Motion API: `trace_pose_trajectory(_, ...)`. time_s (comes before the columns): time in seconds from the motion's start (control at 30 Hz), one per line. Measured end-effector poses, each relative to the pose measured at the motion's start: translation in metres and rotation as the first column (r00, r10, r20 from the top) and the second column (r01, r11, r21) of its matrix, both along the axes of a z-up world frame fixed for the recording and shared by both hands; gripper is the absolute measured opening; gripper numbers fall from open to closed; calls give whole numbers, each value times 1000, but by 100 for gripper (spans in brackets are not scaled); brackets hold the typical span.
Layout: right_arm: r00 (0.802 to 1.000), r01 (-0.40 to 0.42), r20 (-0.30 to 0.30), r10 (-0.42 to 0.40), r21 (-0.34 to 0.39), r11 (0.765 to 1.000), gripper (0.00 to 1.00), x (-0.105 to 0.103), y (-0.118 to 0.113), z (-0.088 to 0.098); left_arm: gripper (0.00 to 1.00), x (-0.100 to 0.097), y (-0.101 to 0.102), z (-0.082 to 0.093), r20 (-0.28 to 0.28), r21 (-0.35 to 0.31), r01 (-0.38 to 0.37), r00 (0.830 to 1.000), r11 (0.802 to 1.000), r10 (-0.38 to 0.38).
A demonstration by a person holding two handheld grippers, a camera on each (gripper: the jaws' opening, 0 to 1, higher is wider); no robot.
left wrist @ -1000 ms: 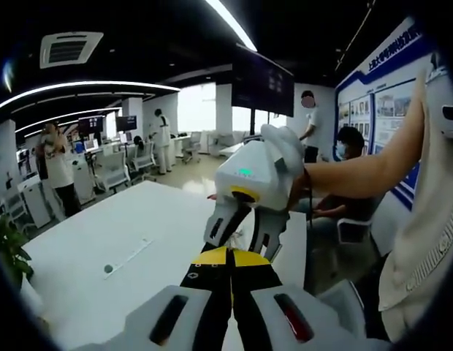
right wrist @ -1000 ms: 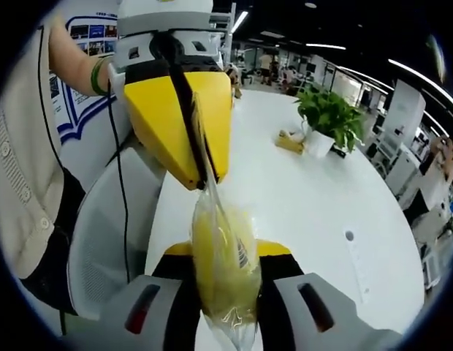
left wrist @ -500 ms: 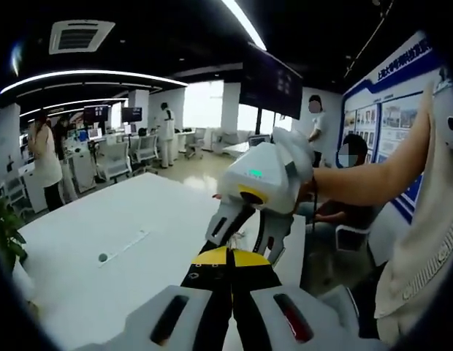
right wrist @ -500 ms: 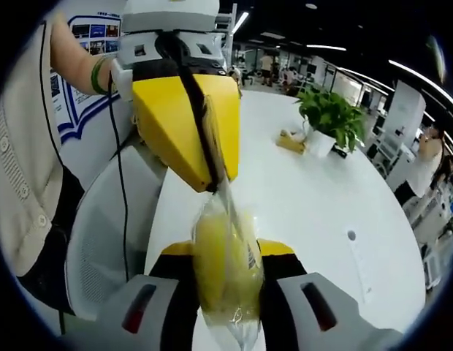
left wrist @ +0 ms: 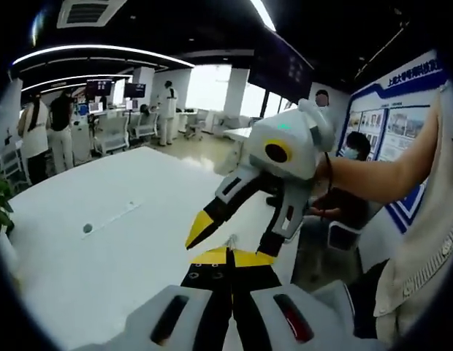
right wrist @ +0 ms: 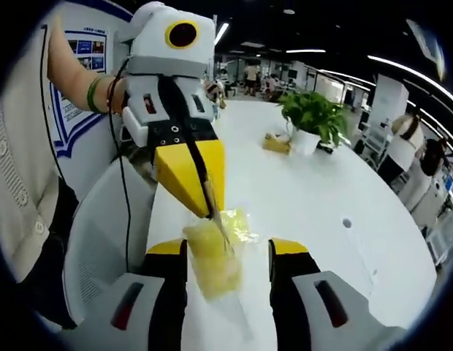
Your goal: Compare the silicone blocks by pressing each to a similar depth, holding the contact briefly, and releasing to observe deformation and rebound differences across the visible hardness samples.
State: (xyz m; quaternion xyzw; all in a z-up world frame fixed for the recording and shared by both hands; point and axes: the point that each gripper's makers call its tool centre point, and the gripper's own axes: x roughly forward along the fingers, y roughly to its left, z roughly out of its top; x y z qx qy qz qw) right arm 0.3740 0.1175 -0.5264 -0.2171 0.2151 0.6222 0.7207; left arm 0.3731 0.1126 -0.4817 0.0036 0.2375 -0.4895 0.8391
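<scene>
Right gripper [right wrist: 228, 252] has let go now, jaws spread wide either side of the yellow block in its clear bag [right wrist: 212, 252]; half a second back they were squeezing it. Left gripper [left wrist: 231, 256] is clenched on the bag's top edge, so the bag dangles from it between the open jaws, above the white table [right wrist: 321, 197]. Table edge runs just beside the grippers, with a chair [right wrist: 102, 234] below. Loads of bare tabletop out toward the potted plant [right wrist: 308, 117].

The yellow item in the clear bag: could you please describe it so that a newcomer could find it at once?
Start at the long white table in the right gripper view. Near its close end, the left gripper pinches a clear bag holding a pale yellow block. It hangs between the right gripper's open jaws, the only wrapped, translucent thing there.
</scene>
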Motion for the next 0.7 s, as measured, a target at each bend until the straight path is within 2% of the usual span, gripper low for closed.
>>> trace_pose_trajectory(0.03, 1000, 15, -2, -15, 8, 1000, 38, 0, -4, 0, 0, -3, -3, -5, -22, 0, 21, 1000, 1000, -21)
trace_pose_trajectory(0.07, 1000, 29, -5, -29, 18, 999, 37, -1, -8, 0, 0, -2, -4, -8, -33, -2, 8, 999, 1000, -8)
trace_pose_trajectory(0.1, 999, 50, -11, -49, 34, 998, 37, -2, -14, 1, 0, -1, -6, -13, -22, 8, 14, 1000, 1000, -14)
trace_pose_trajectory(0.13, 998, 67, -14, -66, 43, 997, 38, -3, -18, 1, 0, -3, -8, -16, -44, 7, 22, 999, 1000, -22)
trace_pose_trajectory(0.17, 997, 81, -14, -80, 58, 995, 38, -5, -25, 3, 0, 1, -9, -19, -22, 13, 0, 1000, 1000, 0)
trace_pose_trajectory(0.2, 996, 92, -15, -91, 69, 993, 39, -7, -29, 4, 0, -3, -12, -21, -67, 1, 22, 998, 1000, -22)
trace_pose_trajectory(0.23, 994, 108, -11, -107, 78, 991, 39, -8, -35, 6, 0, 3, -12, -23, -41, 5, -2, 999, 1000, 3)
trace_pose_trajectory(0.3, 989, 143, 10, -145, 109, 984, 41, -11, -49, 10, 0, 6, -14, -26, -71, -8, -8, 997, 1000, 7)
trace_pose_trajectory(0.33, 988, 150, 13, -152, 113, 982, 43, -12, -52, 10, 0, 8, -15, -27, -63, -8, -12, 998, 1000, 11)
trace_pose_trajectory(0.43, 976, 215, -6, -217, 166, 962, 47, -19, -73, 15, 0, 13, -19, -31, -68, -17, -26, 997, 1000, 25)
trace_pose_trajectory(0.47, 973, 227, -11, -229, 174, 958, 50, -21, -77, 15, 0, 13, -23, -33, -96, -33, -22, 995, 999, 19)
trace_pose_trajectory(0.5, 970, 240, -17, -241, 183, 953, 52, -24, -82, 16, 0, 15, -24, -35, -86, -28, -31, 996, 999, 28)
trace_pose_trajectory(0.53, 960, 278, -26, -279, 203, 939, 54, -25, -89, 17, 0, 16, -26, -37, -81, -25, -33, 996, 999, 31)
trace_pose_trajectory(0.57, 954, 297, -24, -299, 209, 932, 59, -25, -94, 17, 0, 17, -30, -40, -99, -28, -31, 995, 999, 28)
trace_pose_trajectory(0.63, 943, 326, -8, -333, 231, 917, 68, -25, -103, 18, 0, 20, -36, -47, -101, -25, -35, 994, 999, 32)
trace_pose_trajectory(0.7, 929, 363, -21, -369, 248, 898, 73, -25, -111, 18, 0, 23, -41, -54, -116, -32, -43, 992, 999, 39)
